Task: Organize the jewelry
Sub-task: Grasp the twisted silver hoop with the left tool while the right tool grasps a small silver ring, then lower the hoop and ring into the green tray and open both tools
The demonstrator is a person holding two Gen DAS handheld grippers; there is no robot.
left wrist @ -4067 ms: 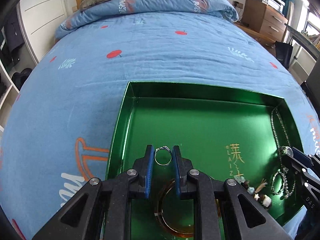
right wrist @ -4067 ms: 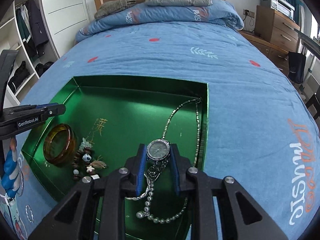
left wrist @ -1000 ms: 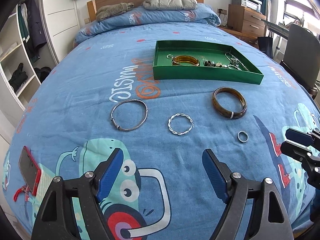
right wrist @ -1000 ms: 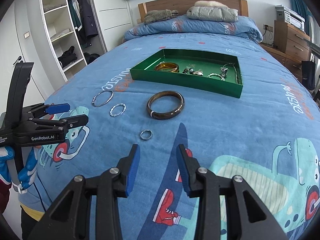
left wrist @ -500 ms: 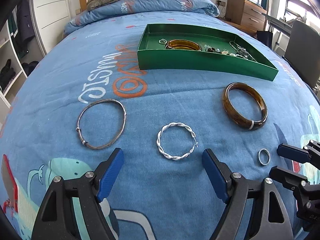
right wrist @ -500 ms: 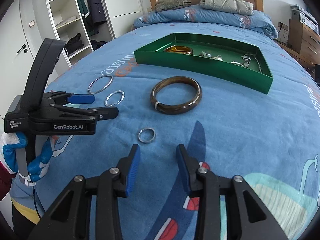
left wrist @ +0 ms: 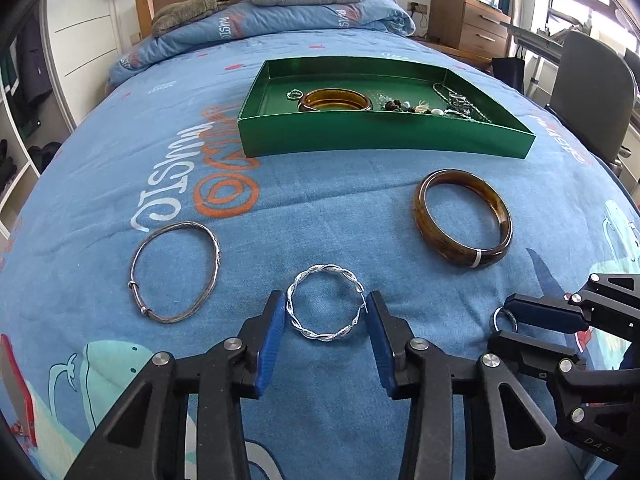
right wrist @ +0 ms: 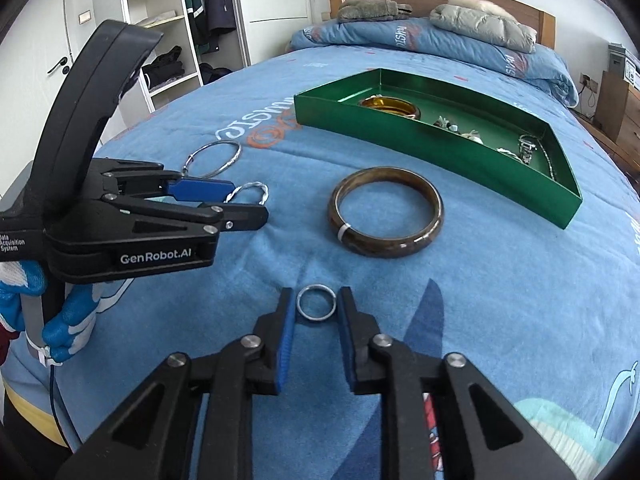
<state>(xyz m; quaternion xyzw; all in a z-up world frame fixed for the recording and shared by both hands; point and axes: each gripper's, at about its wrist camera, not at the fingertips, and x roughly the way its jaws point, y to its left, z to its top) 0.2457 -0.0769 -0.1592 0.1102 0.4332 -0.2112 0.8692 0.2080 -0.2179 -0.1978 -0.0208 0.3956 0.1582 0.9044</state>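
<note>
**Both hand-held grippers lined up for a double pick off the bed**

L hand-held gripper [left wrist: 325, 322] sits low over the bedspread w/ its blue pads either side of the twisted silver bangle [left wrist: 325, 307]; jaws open roughly bangle-width, pads just beside the rim, nothing held. R hand-held gripper [right wrist: 317, 318] likewise brackets the small silver ring [right wrist: 315, 307], jaws part open, a little gap each side, nothing gripped.

To do this well, as I judge it:
- Ring is thin and lies flat on soft quilt, so press tips slightly into the fabric before closing, else pads may ride over it.
- Close slow and centred; an off-centre squeeze could flip the ring or shoot it sideways.
- Twisted bangle looks thin and springy w/ an open clasp end at right, so light squeeze only, and lift straight up so it doesn't snag the cloth.
- Then carry each to the green tray [left wrist: 384, 142], away from the chains.

Not yet sorted: plain silver bangle [left wrist: 176, 271] at left, brown bangle [left wrist: 463, 224] at right, both flat on the bed, well apart from each other.

The bed [left wrist: 120, 152] wears a blue printed quilt, soft and slightly wrinkled. Tray sits further up it, holding an amber bangle [left wrist: 335, 100], beads, chains. Room: wooden headboard, folded bedding at the top, open wardrobe shelves at left, wooden drawers and a chair at right.
</note>
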